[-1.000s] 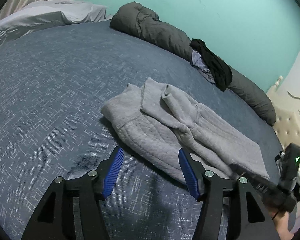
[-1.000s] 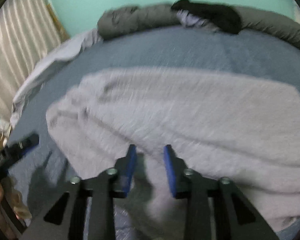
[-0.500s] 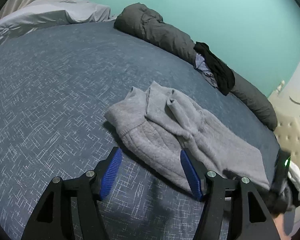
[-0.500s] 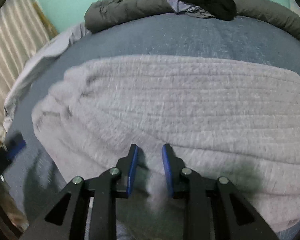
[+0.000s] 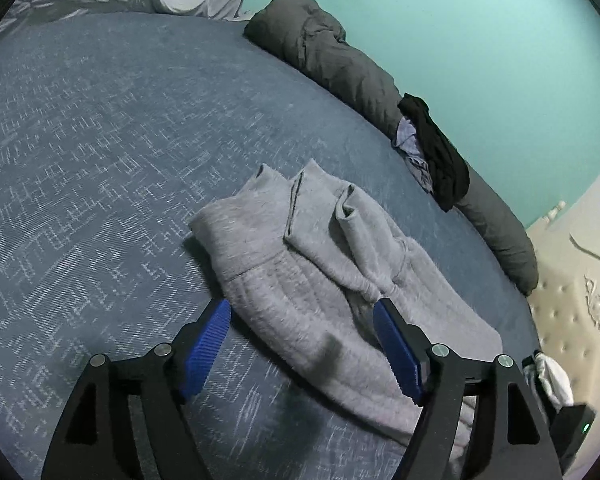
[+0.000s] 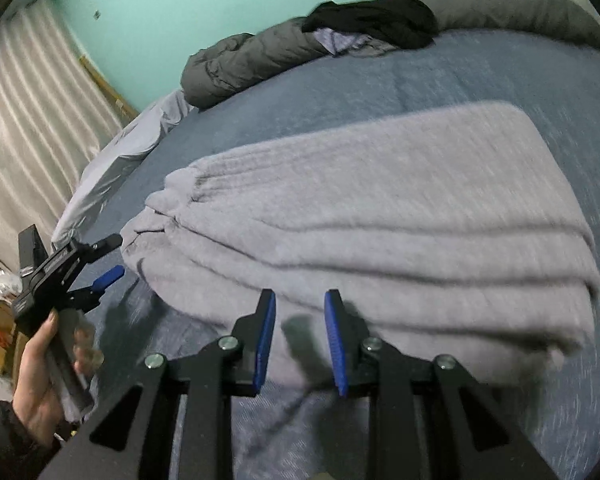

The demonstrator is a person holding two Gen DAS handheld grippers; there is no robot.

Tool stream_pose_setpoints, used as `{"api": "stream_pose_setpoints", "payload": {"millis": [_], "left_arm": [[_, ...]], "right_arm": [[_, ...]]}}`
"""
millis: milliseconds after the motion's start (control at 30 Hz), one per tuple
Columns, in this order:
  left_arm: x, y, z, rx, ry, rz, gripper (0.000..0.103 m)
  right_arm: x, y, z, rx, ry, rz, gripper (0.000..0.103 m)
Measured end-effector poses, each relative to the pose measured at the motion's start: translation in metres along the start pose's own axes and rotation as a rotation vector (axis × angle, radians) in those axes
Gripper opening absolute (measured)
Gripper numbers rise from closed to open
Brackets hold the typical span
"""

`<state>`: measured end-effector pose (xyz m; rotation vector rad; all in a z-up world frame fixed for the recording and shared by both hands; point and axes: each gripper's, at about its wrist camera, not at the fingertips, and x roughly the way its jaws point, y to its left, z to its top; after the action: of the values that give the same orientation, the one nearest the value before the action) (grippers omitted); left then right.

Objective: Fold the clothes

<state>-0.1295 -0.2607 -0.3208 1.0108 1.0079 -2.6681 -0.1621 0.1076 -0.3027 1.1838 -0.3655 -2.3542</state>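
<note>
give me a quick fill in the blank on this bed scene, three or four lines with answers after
1. The grey garment lies on a bed cover coloured ____.
2. The wall behind the bed is ____.
3. The left gripper is ____, with nothing between its fingers.
4. The black garment rests on top of the rolled dark grey ____.

Answers: blue; turquoise; open; duvet

1. A home bedroom: a wide bed (image 5: 100,128) under a blue patterned cover fills both views.
2. A dark grey rolled duvet (image 5: 332,60) lies along the far edge against a turquoise wall (image 5: 480,40).
3. A cream tufted headboard (image 5: 568,308) stands at the right.
4. Pale curtains (image 6: 24,120) hang at the left.
5. A black garment (image 5: 440,152) is draped on the duvet.
</note>
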Motion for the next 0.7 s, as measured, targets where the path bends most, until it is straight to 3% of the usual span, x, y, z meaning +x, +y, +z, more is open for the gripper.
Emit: {"api": "stream_pose_setpoints", "payload": {"millis": [233,700], "left_arm": [[0.018,0.0,0.01,-0.014,-0.009,0.033,0.083],[0.044,-0.005,0.02,-0.041,-0.014,0.087,0.093]], "right_arm": [[-0.004,-0.014,-0.011,-0.001,0.032,0.007,0.041],[-0.006,-0.025,-0.015,0.026,0.033,0.073,0.043]]}}
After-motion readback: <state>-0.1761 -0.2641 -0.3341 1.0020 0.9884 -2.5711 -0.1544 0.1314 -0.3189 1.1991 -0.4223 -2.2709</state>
